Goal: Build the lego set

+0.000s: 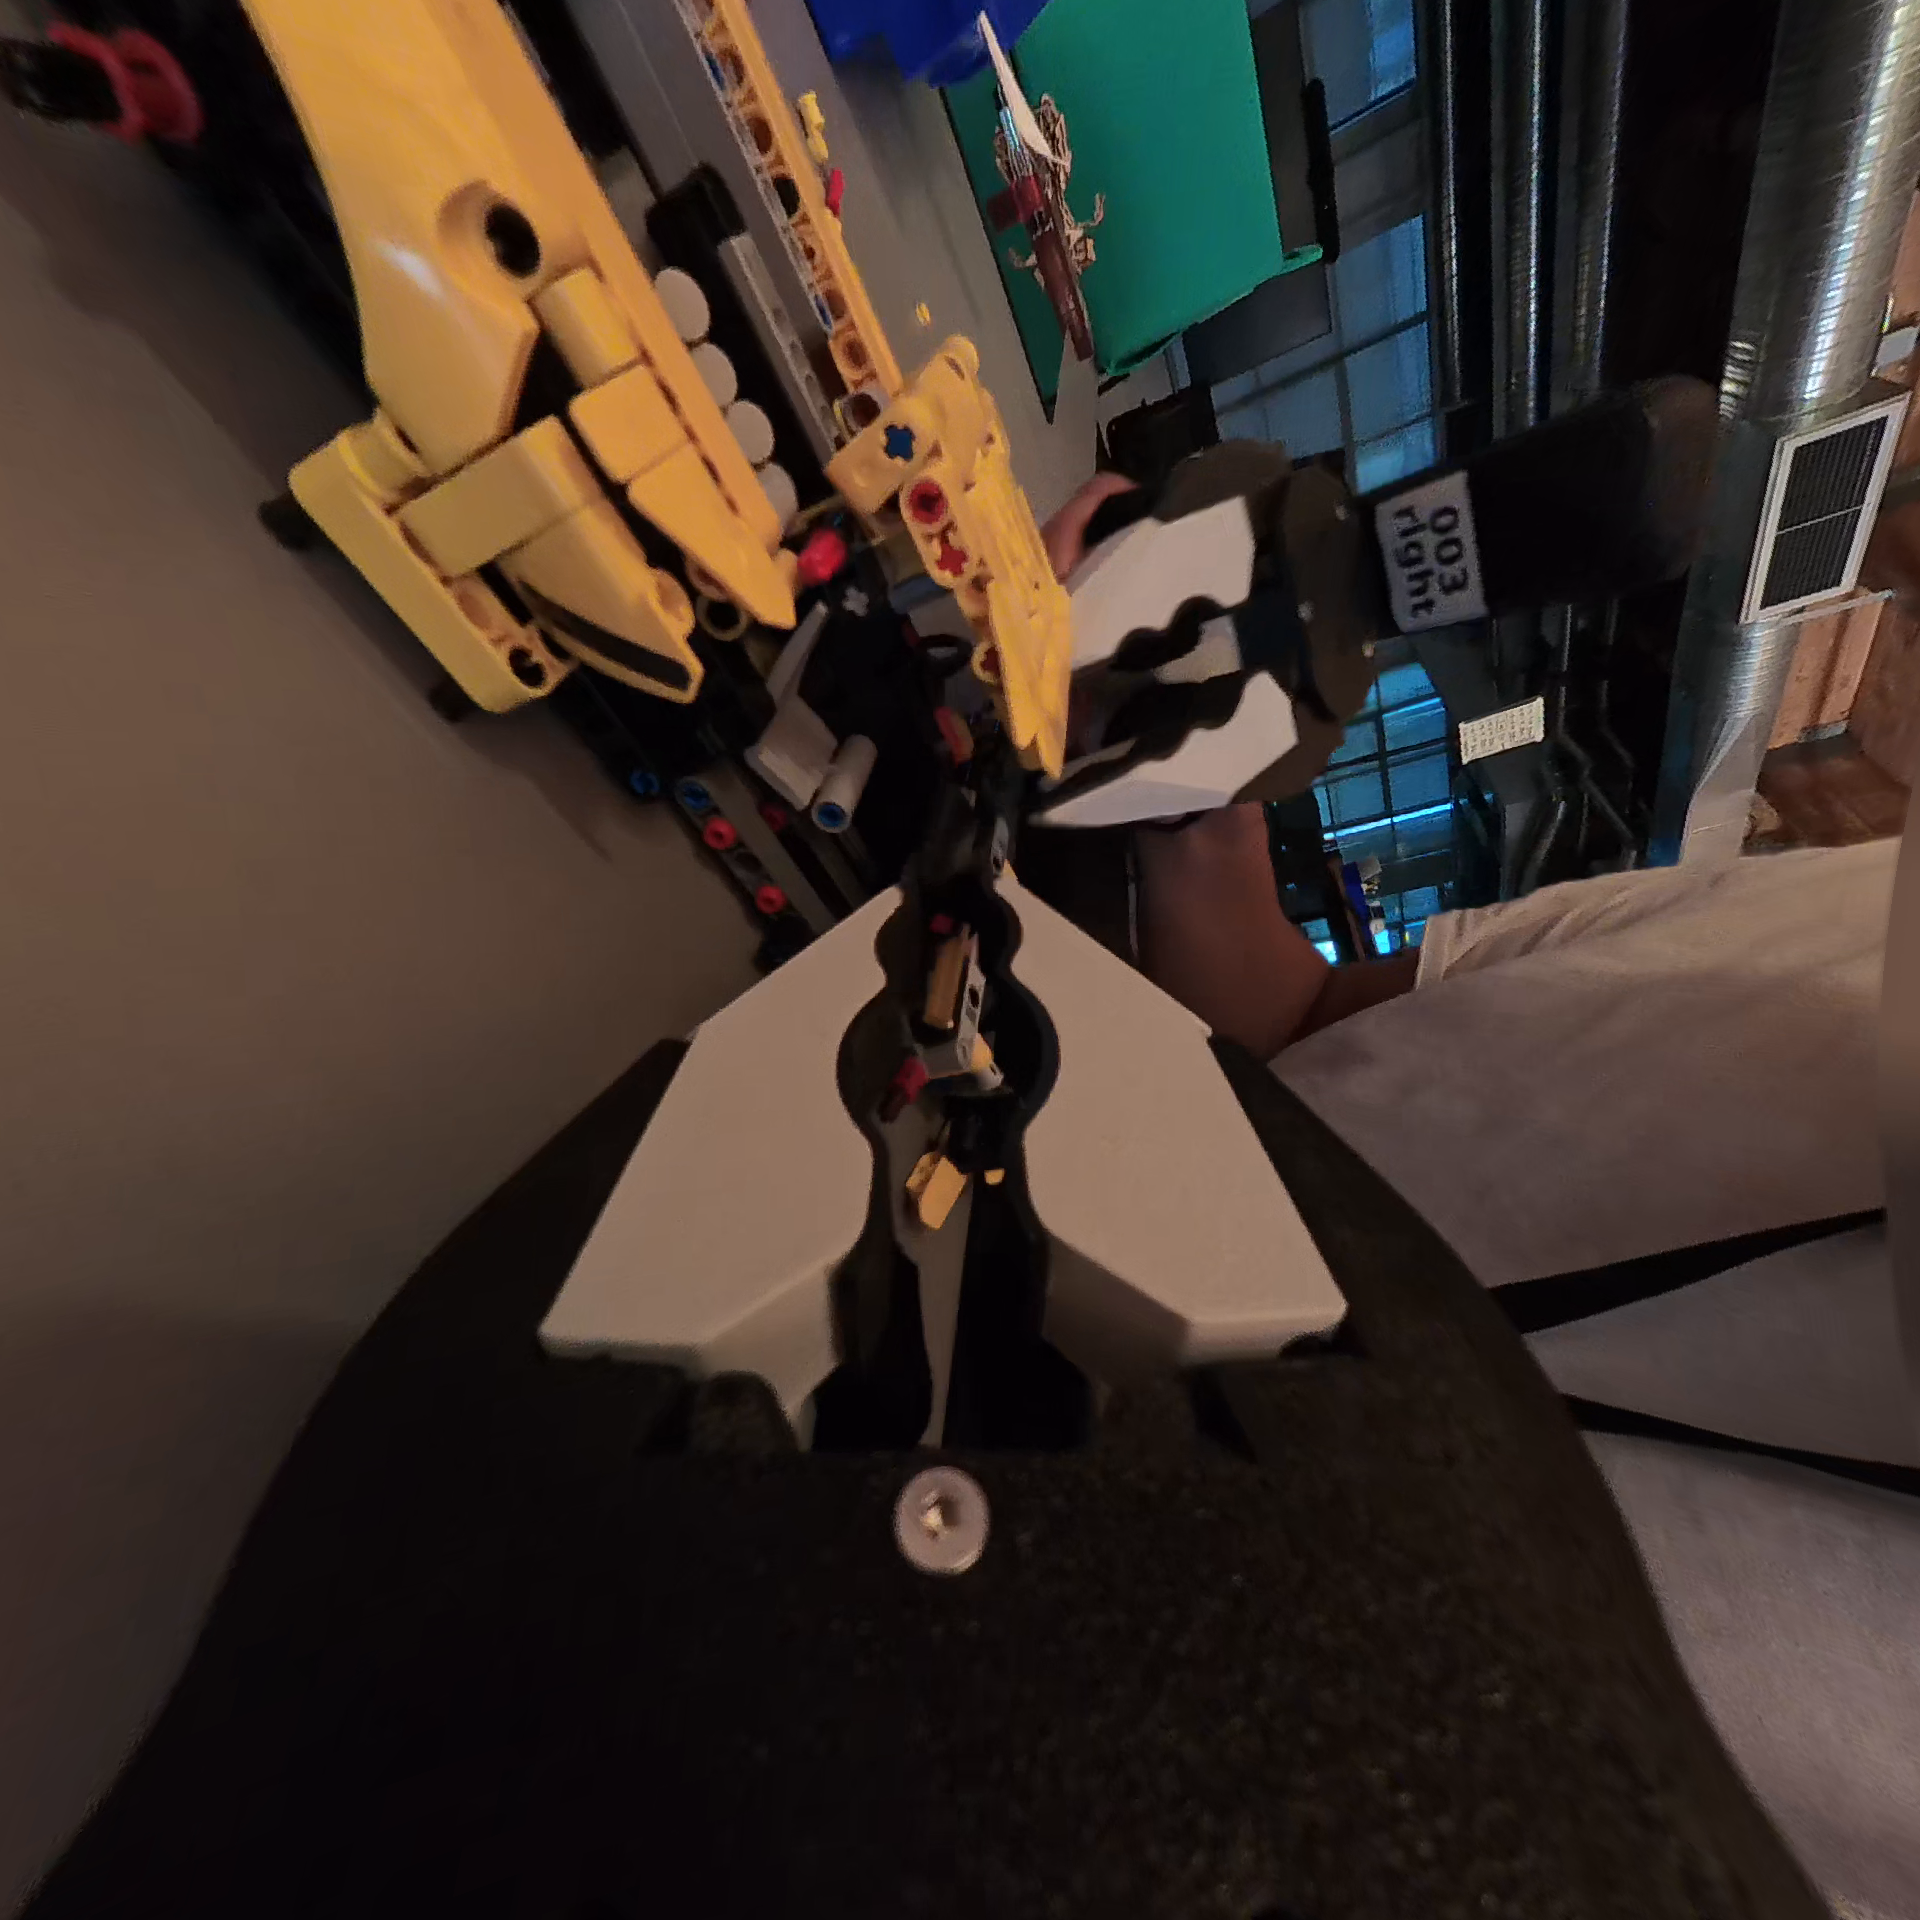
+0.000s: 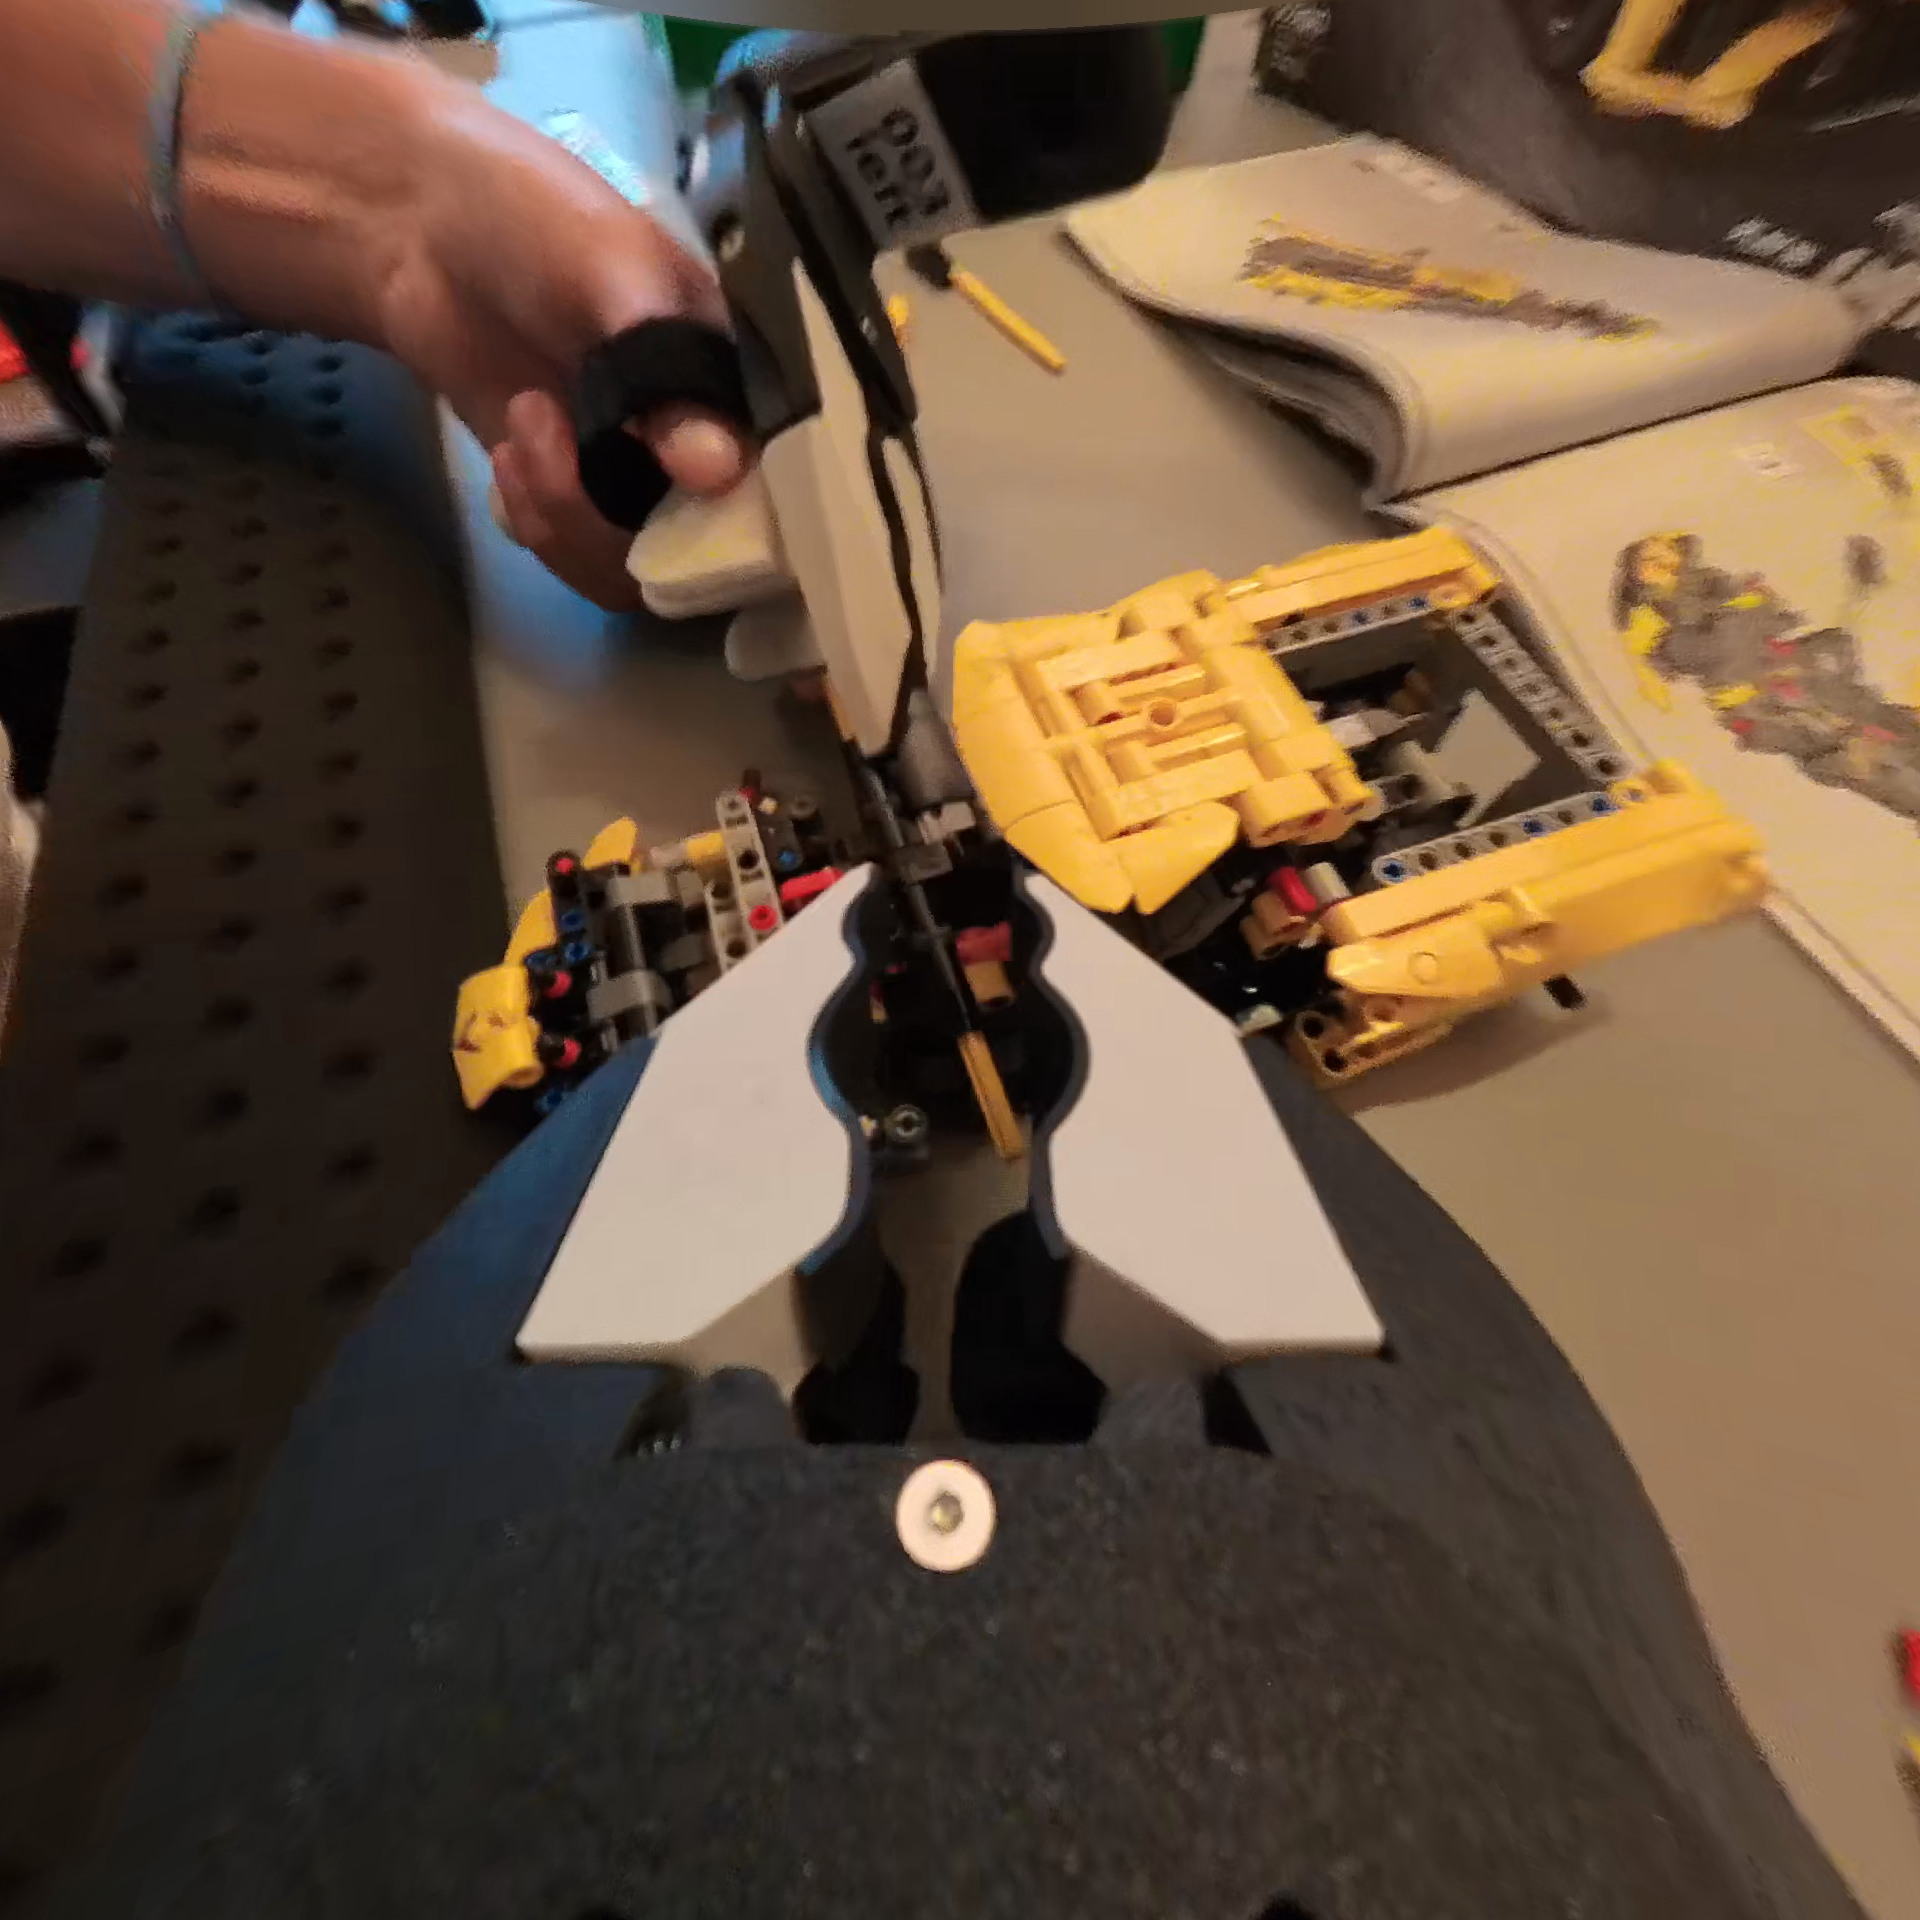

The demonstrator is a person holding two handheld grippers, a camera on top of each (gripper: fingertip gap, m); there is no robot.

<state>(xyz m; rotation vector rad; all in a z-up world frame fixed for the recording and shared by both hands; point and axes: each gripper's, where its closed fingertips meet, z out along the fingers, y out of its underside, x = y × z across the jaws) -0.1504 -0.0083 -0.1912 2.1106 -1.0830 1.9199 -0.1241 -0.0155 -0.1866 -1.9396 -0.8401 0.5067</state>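
A yellow and black lego vehicle model (image 2: 1195,727) lies on the grey table (image 2: 1507,1299). It has a yellow rear frame at the right and a smaller front section (image 2: 623,935) at the left. My right gripper (image 2: 945,883) is shut on the black joint between them, with a thin yellow beam (image 2: 992,1091) between its fingers. My left gripper (image 2: 894,764) comes down from above and pinches the same joint. In the left wrist view my left gripper (image 1: 961,899) is shut on small black, grey and yellow parts of the model (image 1: 499,416). The right gripper (image 1: 1049,707) grips beside a yellow panel (image 1: 987,520).
Instruction booklets (image 2: 1455,312) lie at the back right and an open page (image 2: 1818,883) lies under the model's right end. A loose yellow axle (image 2: 1008,322) lies behind. A black perforated panel (image 2: 229,831) runs along the left. A person's hand (image 2: 468,260) holds the left gripper. A green mat (image 1: 1143,156) lies farther off. Only a small space, under 4 cm, lies between the two pairs of fingers. The smaller front section (image 2: 623,935) is about 6 cm from my right fingertips.
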